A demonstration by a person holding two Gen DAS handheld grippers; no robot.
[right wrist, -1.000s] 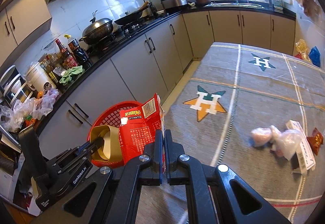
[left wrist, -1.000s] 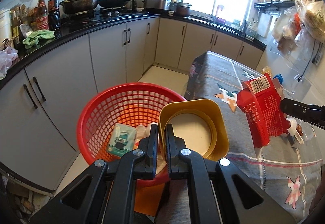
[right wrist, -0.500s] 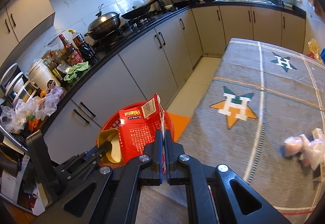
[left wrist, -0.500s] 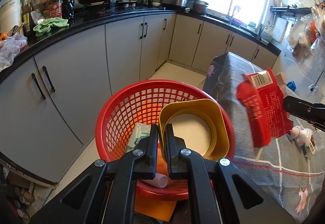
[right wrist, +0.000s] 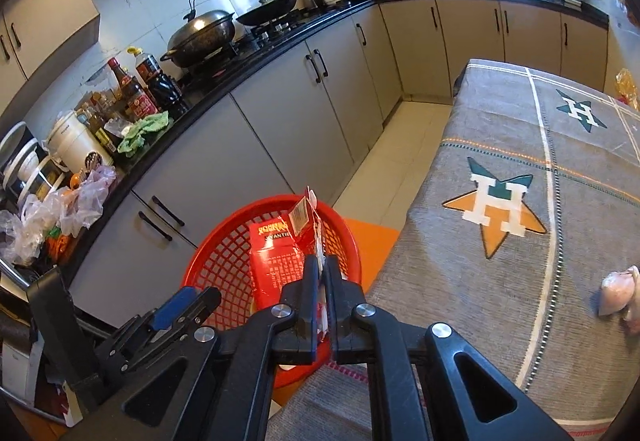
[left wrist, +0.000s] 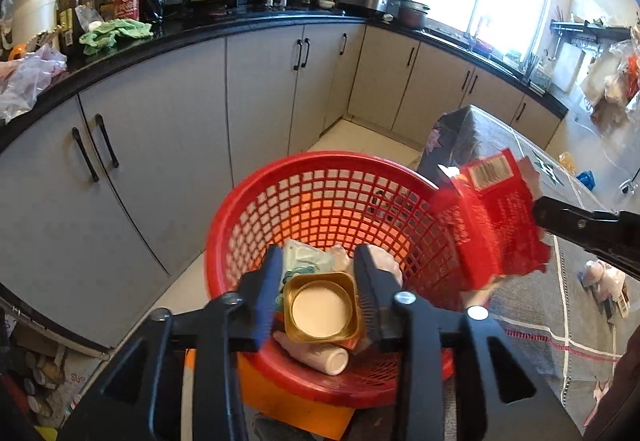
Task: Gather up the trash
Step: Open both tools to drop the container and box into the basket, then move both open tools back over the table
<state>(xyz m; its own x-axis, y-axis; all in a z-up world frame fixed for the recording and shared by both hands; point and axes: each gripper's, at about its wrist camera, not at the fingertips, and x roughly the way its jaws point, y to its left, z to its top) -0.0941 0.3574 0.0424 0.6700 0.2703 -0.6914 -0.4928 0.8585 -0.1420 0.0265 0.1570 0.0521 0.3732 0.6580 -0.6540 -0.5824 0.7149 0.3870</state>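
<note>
A red mesh basket stands on the floor beside the table. My left gripper hovers over it with its jaws opening. A yellow square cup shows between its fingers but lower down, lying in the basket, and the pads do not touch it. A teal-and-white packet and a small white bottle also lie in the basket. My right gripper is shut on a torn red carton, which hangs over the right side of the basket rim.
A table with a grey starred cloth stands to the right, with a crumpled plastic bag on it. Grey cabinets under a cluttered black counter close off the left. An orange mat lies under the basket.
The left jaws have spread and the yellow cup has dropped from them into the basket. The right gripper has carried the red carton from beside the basket to over it.
</note>
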